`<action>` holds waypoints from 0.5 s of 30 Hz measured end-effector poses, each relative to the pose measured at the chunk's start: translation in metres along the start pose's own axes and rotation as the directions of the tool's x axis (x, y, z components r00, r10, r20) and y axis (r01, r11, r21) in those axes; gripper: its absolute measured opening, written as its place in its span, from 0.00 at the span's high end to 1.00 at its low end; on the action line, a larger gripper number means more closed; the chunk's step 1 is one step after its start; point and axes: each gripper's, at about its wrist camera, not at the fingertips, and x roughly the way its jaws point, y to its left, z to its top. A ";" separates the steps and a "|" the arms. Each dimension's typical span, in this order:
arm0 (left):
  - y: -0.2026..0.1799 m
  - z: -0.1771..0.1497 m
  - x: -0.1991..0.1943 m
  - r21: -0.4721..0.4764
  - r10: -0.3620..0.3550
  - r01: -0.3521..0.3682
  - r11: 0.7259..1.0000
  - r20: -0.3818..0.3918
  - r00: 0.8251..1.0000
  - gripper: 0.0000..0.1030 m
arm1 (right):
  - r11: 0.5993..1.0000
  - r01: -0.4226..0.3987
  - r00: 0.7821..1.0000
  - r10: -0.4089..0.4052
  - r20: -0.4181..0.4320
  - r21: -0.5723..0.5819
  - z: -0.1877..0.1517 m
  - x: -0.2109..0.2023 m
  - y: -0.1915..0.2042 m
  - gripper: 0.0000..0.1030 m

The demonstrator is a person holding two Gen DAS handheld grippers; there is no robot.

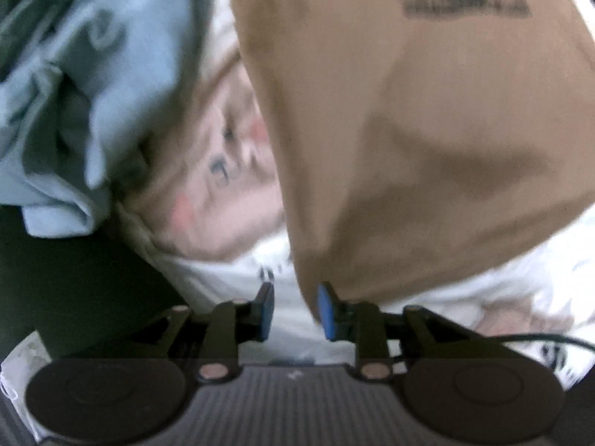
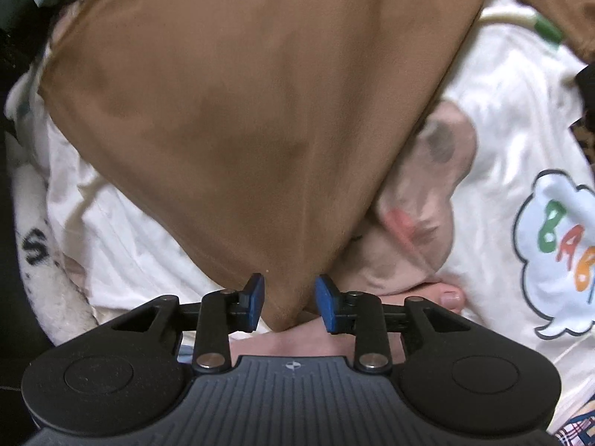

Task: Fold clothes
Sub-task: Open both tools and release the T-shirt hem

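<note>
A brown garment (image 1: 409, 130) with a dark print near its top lies spread over white clothes, blurred by motion. In the left wrist view its lower corner ends against the inner side of the right pad, and my left gripper (image 1: 296, 310) is open with white cloth showing in the gap. In the right wrist view the brown garment (image 2: 241, 111) tapers to a corner that lies between the blue pads (image 2: 256, 303). My right gripper (image 2: 289, 306) is open around that corner, its pads apart and not pressing it.
A light blue garment (image 1: 93, 74) is heaped at the left over a dark surface (image 1: 74, 278). A cream shirt (image 2: 520, 130) with a cartoon speech bubble lies at the right. A person's bare foot (image 2: 452, 297) rests just beyond the right gripper. A black cable (image 1: 539, 342) runs at the right.
</note>
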 end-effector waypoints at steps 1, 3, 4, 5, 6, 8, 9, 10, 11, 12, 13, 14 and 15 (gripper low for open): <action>0.004 0.003 -0.007 -0.017 -0.001 0.002 1.000 0.033 0.999 0.73 | 1.000 0.000 1.000 0.000 0.014 0.005 0.001 -0.007 0.000 0.63; 0.012 0.011 -0.021 -0.054 -0.004 0.010 0.999 0.106 0.994 0.73 | 1.000 0.000 0.999 0.000 0.048 0.009 0.004 -0.021 0.002 0.63; 0.015 0.015 -0.027 -0.072 -0.006 0.017 0.997 0.143 0.990 0.73 | 1.000 0.000 0.998 -0.001 0.065 0.009 0.007 -0.028 0.003 0.63; 0.018 0.020 -0.034 -0.089 -0.007 0.023 0.996 0.179 0.984 0.73 | 1.000 0.002 0.997 -0.003 0.081 0.008 0.009 -0.036 0.004 0.63; 0.021 0.024 -0.039 -0.106 -0.003 0.026 0.994 0.211 0.978 0.73 | 1.000 0.005 0.995 -0.006 0.097 0.006 0.012 -0.043 0.005 0.63; 0.027 0.034 -0.049 -0.137 0.006 0.032 0.990 0.266 0.964 0.73 | 1.000 0.020 0.991 -0.019 0.131 -0.004 0.017 -0.057 0.008 0.63; 0.030 0.039 -0.053 -0.152 0.011 0.035 0.988 0.291 0.957 0.73 | 1.000 0.028 0.988 -0.027 0.152 -0.007 0.020 -0.064 0.009 0.63; 0.034 0.045 -0.056 -0.167 0.016 0.039 0.985 0.315 0.949 0.73 | 0.999 0.037 0.984 -0.035 0.175 -0.008 0.024 -0.071 0.010 0.63; 0.037 0.050 -0.060 -0.183 0.022 0.043 0.982 0.339 0.940 0.73 | 0.999 0.044 0.980 -0.041 0.197 -0.011 0.027 -0.079 0.011 0.63; 0.040 0.056 -0.064 -0.197 0.028 0.047 0.979 0.363 0.931 0.73 | 0.999 0.050 0.975 -0.045 0.218 -0.016 0.031 -0.086 0.011 0.63; 0.043 0.061 -0.068 -0.212 0.035 0.052 0.976 0.386 0.922 0.73 | 0.998 0.054 0.970 -0.048 0.239 -0.020 0.035 -0.092 0.012 0.63; 0.047 0.067 -0.071 -0.227 0.042 0.057 0.972 0.408 0.912 0.73 | 0.998 0.057 0.965 -0.049 0.258 -0.026 0.038 -0.097 0.014 0.63; 0.051 0.072 -0.073 -0.243 0.049 0.060 0.968 0.421 0.906 0.73 | 0.998 0.064 0.959 -0.054 0.280 -0.028 0.042 -0.101 0.016 0.63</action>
